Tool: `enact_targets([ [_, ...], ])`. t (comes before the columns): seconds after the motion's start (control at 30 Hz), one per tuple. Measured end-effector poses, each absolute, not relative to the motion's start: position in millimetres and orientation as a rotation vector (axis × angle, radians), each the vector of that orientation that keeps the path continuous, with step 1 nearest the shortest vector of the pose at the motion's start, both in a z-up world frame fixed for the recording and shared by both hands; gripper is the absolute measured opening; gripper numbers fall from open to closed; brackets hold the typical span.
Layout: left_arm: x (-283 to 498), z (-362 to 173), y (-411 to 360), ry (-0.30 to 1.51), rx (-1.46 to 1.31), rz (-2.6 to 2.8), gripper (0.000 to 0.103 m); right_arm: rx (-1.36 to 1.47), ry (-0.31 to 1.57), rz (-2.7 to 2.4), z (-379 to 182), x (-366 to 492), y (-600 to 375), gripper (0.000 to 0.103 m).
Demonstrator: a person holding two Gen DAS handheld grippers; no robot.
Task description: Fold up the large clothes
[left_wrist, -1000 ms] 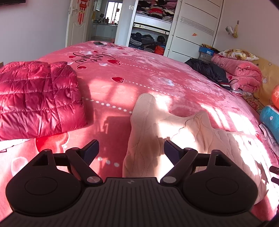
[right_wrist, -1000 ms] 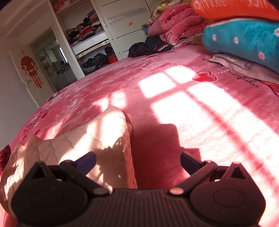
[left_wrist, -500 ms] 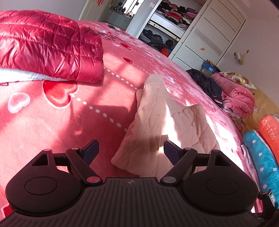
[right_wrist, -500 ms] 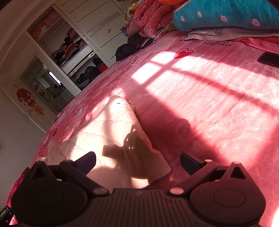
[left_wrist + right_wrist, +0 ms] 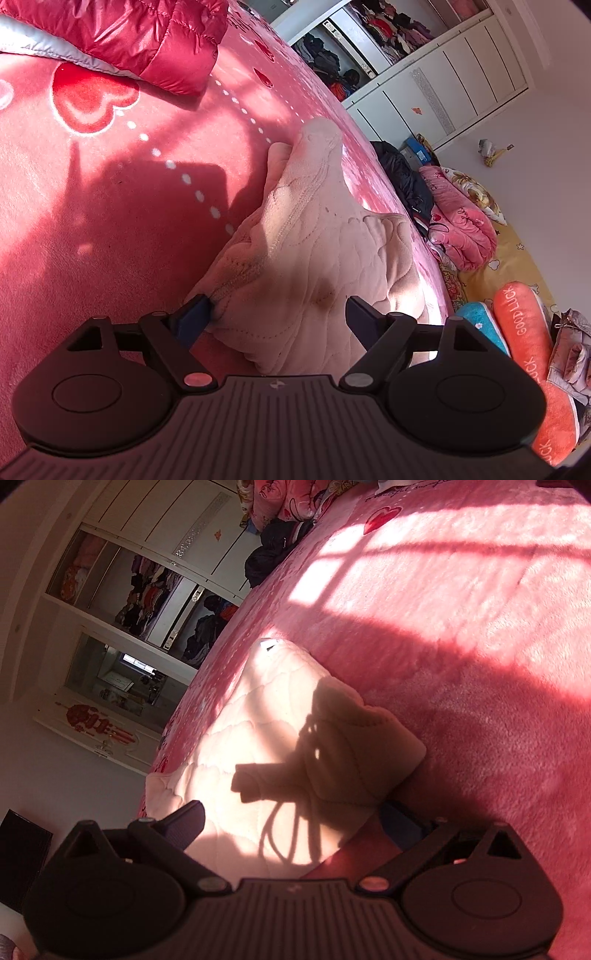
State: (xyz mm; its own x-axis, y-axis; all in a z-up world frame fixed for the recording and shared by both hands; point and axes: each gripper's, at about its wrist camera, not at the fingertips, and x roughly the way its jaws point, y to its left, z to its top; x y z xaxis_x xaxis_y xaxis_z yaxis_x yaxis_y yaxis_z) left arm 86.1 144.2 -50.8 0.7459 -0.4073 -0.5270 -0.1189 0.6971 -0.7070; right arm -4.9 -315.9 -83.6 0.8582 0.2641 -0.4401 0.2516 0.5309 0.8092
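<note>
Left tongs [image 5: 279, 314] spread apart, straddling near edge of cream quilted garment [image 5: 314, 258]. Right tongs [image 5: 295, 818] likewise apart around its near corner on the bed [image 5: 480, 664].

Pink heart-print blanket [image 5: 110, 221], red puffer jacket [image 5: 147, 33], open wardrobe [image 5: 369, 48], orange pillow [image 5: 532, 354], possibly dark clothing [image 5: 402, 173].

We see the folded garment [image 5: 317, 251] on the bed [image 5: 110, 221], jacket [image 5: 147, 33] far left, pillows [image 5: 524, 332] right, wardrobe [image 5: 424, 74] behind.

Both tools are closing in on the folded cream quilted garment [image 5: 314, 251]: the left tool [image 5: 279, 314] is now straddling its near end, and the right tool [image 5: 295, 816] is bracketing the corner at its 12 o'clock.
</note>
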Motion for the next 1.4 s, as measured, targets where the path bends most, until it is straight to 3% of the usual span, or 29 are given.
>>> enact_targets([
  [0.4, 78.6, -45.1, 137.4, 0.704, -0.711, -0.04, 0.097, 1.014, 0.506, -0.043, -84.4, 6.6, -315.2, 0.1],
  [0.5, 75.9, -48.4, 142.5, 0.717, -0.734, -0.028, 0.097, 1.007, 0.497, -0.055, -86.4, 10.6, -319.0, 0.096],
  [0.67, 80.4, -53.7, 132.0, 0.734, -0.693, -0.05, 0.097, 0.973, 0.497, -0.091, -92.6, 18.1, -322.1, 0.081],
  [0.87, 83.5, -53.1, 132.7, 0.709, -0.681, -0.057, 0.101, 0.929, 0.495, -0.083, -92.7, 30.7, -320.1, 0.085],
  [0.93, 82.3, -52.1, 131.8, 0.698, -0.672, -0.061, 0.098, 0.923, 0.499, -0.09, -91.6, 32.8, -320.2, 0.08],
  [1.03, 84.5, -50.6, 129.9, 0.693, -0.653, -0.066, 0.082, 0.953, 0.503, -0.101, -90.5, 31.6, -322.7, 0.062],
  [1.13, 83.2, -46.9, 130.2, 0.673, -0.645, -0.069, 0.062, 0.908, 0.518, -0.118, -77.5, 30.6, -317.7, 0.047],
  [1.2, 79.7, -40.7, 128.9, 0.644, -0.604, -0.065, 0.043, 0.851, 0.529, -0.127, -67.1, 29.8, -313.5, 0.04],
  [1.3, 71.7, -30.5, 127.5, 0.602, -0.566, -0.078, 0.032, 0.775, 0.529, -0.14, -50.4, 26.5, -305.8, 0.033],
  [1.4, 64.8, -26.1, 127.9, 0.598, -0.551, -0.082, 0.03, 0.699, 0.526, -0.143, -36.5, 20.8, -297.2, 0.031],
])
